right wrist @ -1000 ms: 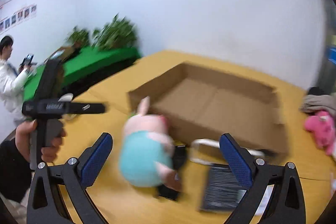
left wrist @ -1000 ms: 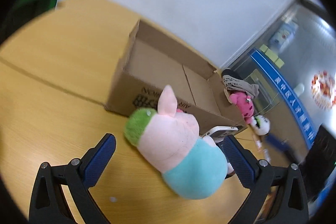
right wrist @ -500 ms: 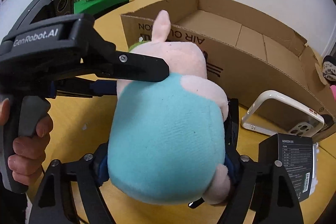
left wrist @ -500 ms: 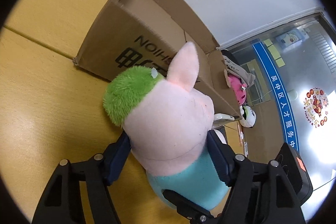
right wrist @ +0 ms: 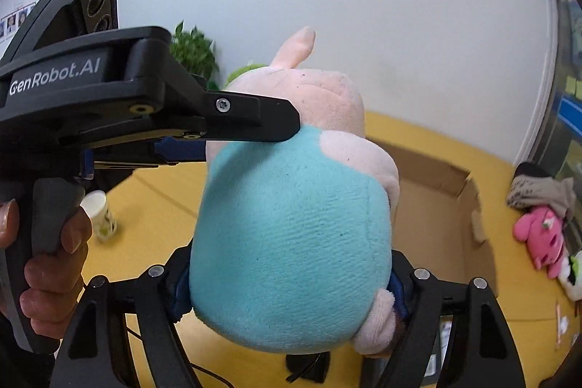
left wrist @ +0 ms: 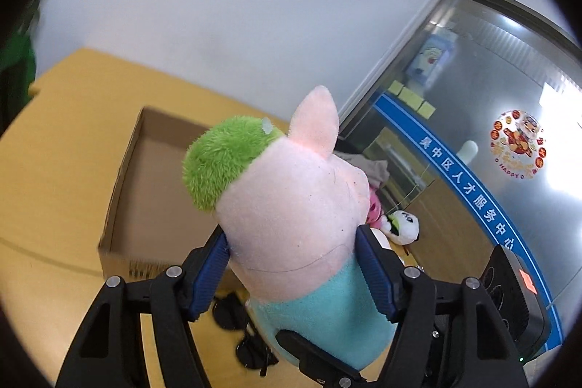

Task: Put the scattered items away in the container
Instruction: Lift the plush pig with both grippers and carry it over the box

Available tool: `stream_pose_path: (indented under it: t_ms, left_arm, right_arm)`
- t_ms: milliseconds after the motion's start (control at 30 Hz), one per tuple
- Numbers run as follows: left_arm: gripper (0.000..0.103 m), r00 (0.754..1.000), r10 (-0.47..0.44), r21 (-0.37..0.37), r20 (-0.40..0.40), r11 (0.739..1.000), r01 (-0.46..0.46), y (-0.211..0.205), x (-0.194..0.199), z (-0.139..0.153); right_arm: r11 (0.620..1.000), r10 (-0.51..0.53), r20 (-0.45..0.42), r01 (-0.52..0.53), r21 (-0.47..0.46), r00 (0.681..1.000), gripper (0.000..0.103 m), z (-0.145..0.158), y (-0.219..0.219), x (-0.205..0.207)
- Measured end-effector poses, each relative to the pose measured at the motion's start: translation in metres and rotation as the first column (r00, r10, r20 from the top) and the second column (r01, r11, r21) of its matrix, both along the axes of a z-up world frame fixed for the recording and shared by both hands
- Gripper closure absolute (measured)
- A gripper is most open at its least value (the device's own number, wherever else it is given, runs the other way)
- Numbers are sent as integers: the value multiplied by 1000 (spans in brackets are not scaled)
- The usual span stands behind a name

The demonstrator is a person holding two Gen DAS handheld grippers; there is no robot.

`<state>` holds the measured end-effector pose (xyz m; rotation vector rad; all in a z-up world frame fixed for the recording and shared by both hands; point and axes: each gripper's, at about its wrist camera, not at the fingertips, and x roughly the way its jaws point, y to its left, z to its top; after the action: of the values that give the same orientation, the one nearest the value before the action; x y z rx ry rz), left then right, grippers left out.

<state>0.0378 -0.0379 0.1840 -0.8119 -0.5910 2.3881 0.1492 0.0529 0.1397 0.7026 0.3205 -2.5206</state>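
**Two grips on one pig, box just ahead**

I have the soft pink plush pig with its green tuft and turquoise body [left wrist: 298, 206] pinched between both tools. My left gripper [left wrist: 291, 271] is clamped around its neck, blue ribbed pads [left wrist: 209, 275] sunk into the fabric; my right gripper [right wrist: 291, 282] squeezes the turquoise belly from either side. The toy is lifted off the yellow wooden table [left wrist: 54, 140], near the open brown cardboard box [left wrist: 145, 177].

To finish this carry well, I judge I should move both hands together so the toy is not stretched, bring it over the box floor, lower it, then loosen one grip before the other.

The left view alone shows black sunglasses [left wrist: 247, 340] lying on the table below the pig and a small white panda toy [left wrist: 402, 231] beyond. The right view alone shows my hand [right wrist: 51, 260] around the left tool's handle, a white paper cup [right wrist: 100, 217], and a magenta plush toy [right wrist: 542, 239] beside grey cloth at the far edge.
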Motion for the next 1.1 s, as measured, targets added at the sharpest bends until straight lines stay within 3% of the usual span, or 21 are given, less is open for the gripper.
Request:
stream_pose_path:
  t_ms: [200,433,667,1100]
  left_arm:
    - [35,995,-19,-33,-101,999,16,12,-5,39]
    - [35,986,-41,-61,-163,998,31,25,-15,61]
    - [35,979,-65,-81,-195,995,50,32,-26,71]
    - [35,977,-111,-117,-182,989,91,37,-67,76]
  right_arm:
    - [999,-15,-101,11,-36,995,19,37,8,-2]
    - [998,-20,-154,10,-68,988,19,64,22,-7]
    - [996,-44,-181,29,-82,982,19,86,25,-14]
    - [994,-81,-174,68,-82,981,19,93,6,-43]
